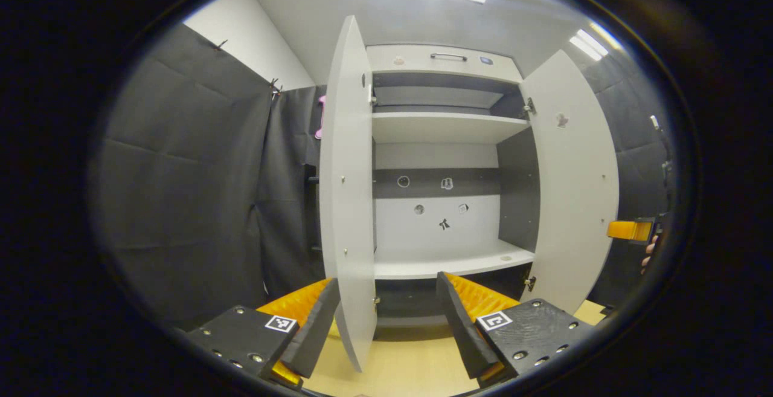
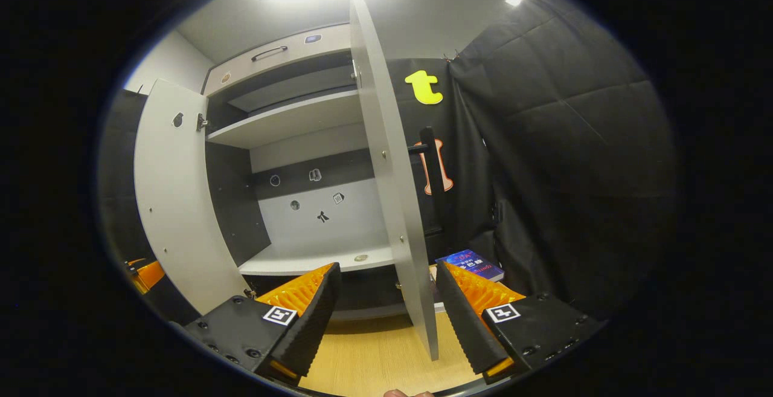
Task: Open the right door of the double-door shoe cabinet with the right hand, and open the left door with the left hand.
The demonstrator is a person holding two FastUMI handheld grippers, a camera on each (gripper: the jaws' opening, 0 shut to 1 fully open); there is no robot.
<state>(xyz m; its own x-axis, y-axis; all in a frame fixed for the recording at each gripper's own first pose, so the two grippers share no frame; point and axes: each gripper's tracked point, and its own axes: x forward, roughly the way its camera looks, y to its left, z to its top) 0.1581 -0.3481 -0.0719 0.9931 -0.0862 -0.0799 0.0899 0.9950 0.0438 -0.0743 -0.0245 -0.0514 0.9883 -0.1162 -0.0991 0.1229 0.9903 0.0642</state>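
The white shoe cabinet [image 1: 444, 128] stands with both doors swung out and its shelves [image 1: 447, 261] showing. In the left gripper view the left door [image 1: 347, 191] is edge-on between the fingers of my open left gripper [image 1: 386, 278]; it lies close against the left finger [image 1: 311, 324] and well off the other. The right door [image 1: 574, 185] stands wide at the right. In the right gripper view the right door [image 2: 392, 173] runs edge-on between the fingers of my open right gripper [image 2: 387, 265], touching neither pad. The left door [image 2: 175, 203] is seen there too.
A drawer front with a dark handle [image 1: 448, 57] tops the cabinet. A blue book [image 2: 471, 264] lies on the wooden floor [image 2: 374, 355] behind the right door. The right gripper [image 1: 631, 229], with a hand on it, shows past the right door. Black cloth walls close in on both sides.
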